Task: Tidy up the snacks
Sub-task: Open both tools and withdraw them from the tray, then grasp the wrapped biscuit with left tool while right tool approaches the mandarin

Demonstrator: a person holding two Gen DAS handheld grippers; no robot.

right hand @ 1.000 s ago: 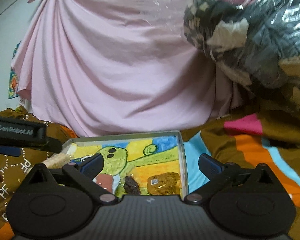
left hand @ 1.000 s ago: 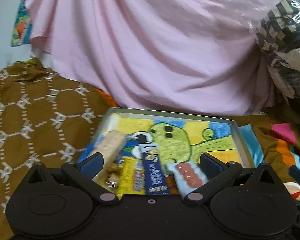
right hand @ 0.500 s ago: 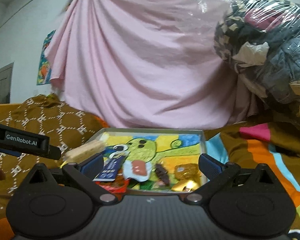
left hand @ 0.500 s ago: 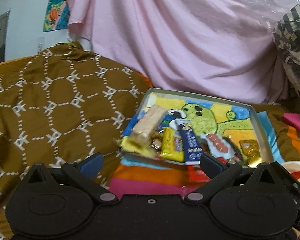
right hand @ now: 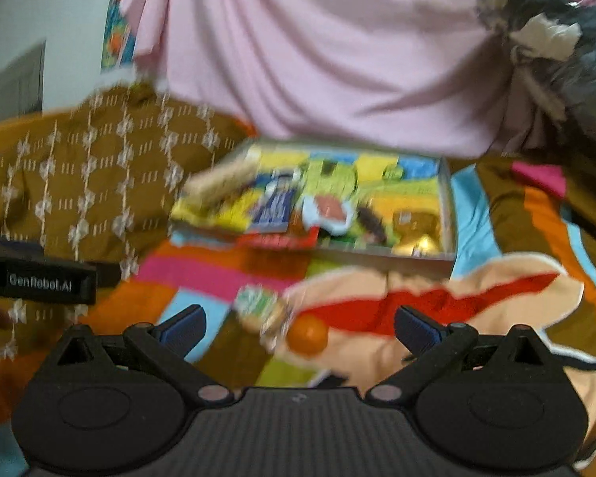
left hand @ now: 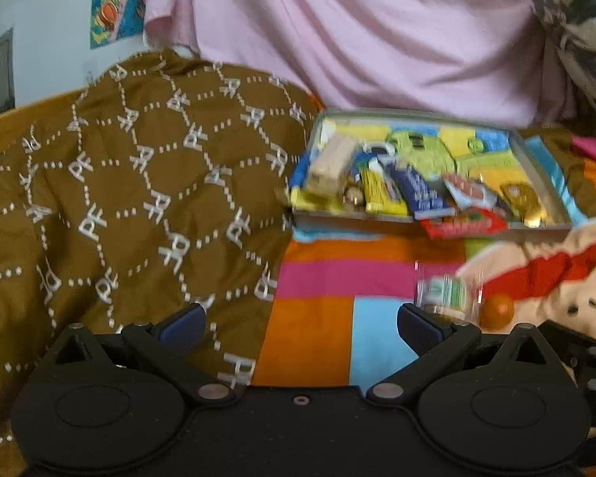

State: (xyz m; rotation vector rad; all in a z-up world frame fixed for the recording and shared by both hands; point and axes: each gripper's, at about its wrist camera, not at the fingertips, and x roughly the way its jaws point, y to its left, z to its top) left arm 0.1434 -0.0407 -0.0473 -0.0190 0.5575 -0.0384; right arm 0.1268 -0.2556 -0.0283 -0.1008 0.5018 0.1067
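Observation:
A shallow tray [left hand: 544, 167] with a cartoon print lies on the bedding and holds several wrapped snacks: a beige bar [left hand: 329, 165], a yellow pack [left hand: 381, 194], a blue pack [left hand: 421, 192], a red pack [left hand: 465, 226] hanging over the front rim, and gold candies [left hand: 516, 196]. The same tray [right hand: 447, 206] shows blurred in the right wrist view. A small green-and-white packet [left hand: 445, 292] and an orange ball-shaped candy [left hand: 496, 312] lie on the blanket in front of the tray, seen too as packet [right hand: 258, 304] and candy [right hand: 308, 334]. My left gripper [left hand: 300, 324] and right gripper [right hand: 298, 324] are both open and hold nothing.
A brown patterned quilt [left hand: 139, 198] is heaped on the left. A striped colourful blanket [left hand: 337, 278] covers the bed under the tray. A pink sheet [left hand: 377, 39] hangs behind. A plastic-wrapped bundle [right hand: 556, 39] sits at the far right. The left gripper's body [right hand: 39, 278] shows at the right view's left edge.
Both grippers have drawn back from the tray, which now looks smaller and farther. The loose packet and orange candy on the blanket have come into view. Both stay open.

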